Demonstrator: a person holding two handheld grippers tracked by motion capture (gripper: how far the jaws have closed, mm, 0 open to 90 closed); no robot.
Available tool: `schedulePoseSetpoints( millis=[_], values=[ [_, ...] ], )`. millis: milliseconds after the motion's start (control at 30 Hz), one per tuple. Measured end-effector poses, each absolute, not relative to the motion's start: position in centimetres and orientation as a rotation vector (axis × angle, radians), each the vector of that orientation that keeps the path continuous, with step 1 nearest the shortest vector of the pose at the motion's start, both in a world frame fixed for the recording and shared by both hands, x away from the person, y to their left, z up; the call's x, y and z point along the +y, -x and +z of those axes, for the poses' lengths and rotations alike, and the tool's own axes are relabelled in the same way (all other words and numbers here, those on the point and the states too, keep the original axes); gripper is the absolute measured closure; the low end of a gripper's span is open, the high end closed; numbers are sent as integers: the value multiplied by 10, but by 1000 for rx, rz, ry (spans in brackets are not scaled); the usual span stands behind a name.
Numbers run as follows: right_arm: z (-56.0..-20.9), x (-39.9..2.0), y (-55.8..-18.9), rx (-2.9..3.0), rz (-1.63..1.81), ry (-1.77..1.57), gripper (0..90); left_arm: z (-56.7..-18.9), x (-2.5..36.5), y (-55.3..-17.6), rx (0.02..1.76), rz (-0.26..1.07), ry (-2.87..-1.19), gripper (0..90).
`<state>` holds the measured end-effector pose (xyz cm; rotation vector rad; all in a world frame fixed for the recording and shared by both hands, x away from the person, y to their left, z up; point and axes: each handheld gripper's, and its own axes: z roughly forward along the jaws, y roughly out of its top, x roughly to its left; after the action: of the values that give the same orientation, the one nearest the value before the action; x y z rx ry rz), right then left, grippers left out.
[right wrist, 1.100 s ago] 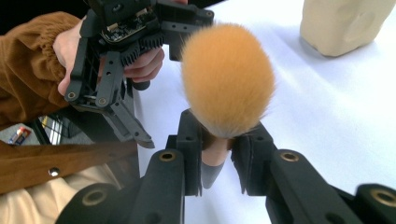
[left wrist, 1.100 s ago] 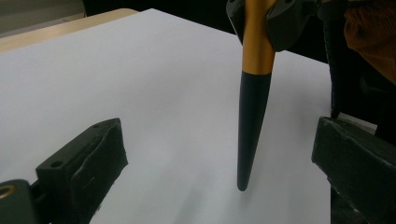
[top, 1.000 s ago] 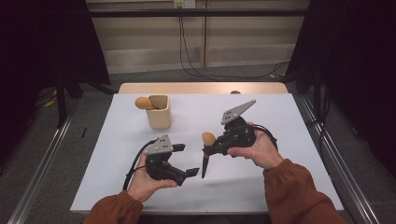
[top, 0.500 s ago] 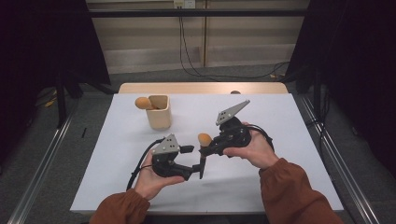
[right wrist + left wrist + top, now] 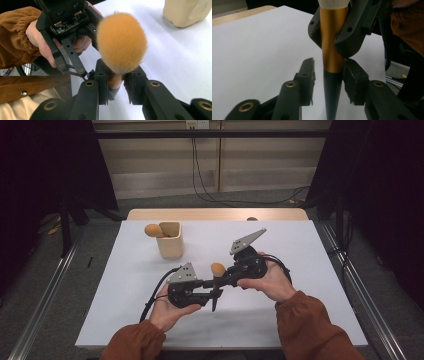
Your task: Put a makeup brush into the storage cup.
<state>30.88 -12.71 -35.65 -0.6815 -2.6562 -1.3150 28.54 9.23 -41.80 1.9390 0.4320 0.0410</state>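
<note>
High view: a person in rust-brown sleeves holds the left gripper [image 5: 212,292] and the right gripper [image 5: 220,281] close together over the near middle of the white table [image 5: 320,270]
Brush: a makeup brush [image 5: 217,281] with an orange bristle head, a gold ferrule and a black tapering handle stands nearly upright between the two grippers, head up, handle tip pointing down at the table
Right gripper: pressed together on the brush just under the bristle head; in the right gripper view [image 5: 116,82] its pads clamp the ferrule from both sides and the bristles bulge out above them
Left gripper: in the left gripper view [image 5: 329,75] its jaws have just been closing, with the brush handle [image 5: 332,75] between them; the right-hand pad seems to touch where gold meets black, while a narrow gap shows at the left-hand pad
Relation: the left gripper sits lower on the brush than the right gripper, whose jaws show just above it in the left gripper view
Cup: a beige cup [image 5: 170,240] stands well apart at the far left of the table, with a second orange brush head [image 5: 152,230] leaning out over its left rim
</note>
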Motion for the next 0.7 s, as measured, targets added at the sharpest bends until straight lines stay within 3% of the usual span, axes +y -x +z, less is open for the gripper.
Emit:
schedulePoseSetpoints(
  millis=[267, 600, 700],
  values=[
    [-357, -128, -308, -2657, -1335, 679, 736, -419, 92, -285, 433, 21, -1933, 735],
    [-359, -130, -307, -2639, -1373, 696, 732, -419, 93, -286, 436, 27, -1918, 744],
    [-359, -129, -306, -2639, -1397, 705, 670, -418, 94, -287, 446, 26, -1897, 744]
  ],
)
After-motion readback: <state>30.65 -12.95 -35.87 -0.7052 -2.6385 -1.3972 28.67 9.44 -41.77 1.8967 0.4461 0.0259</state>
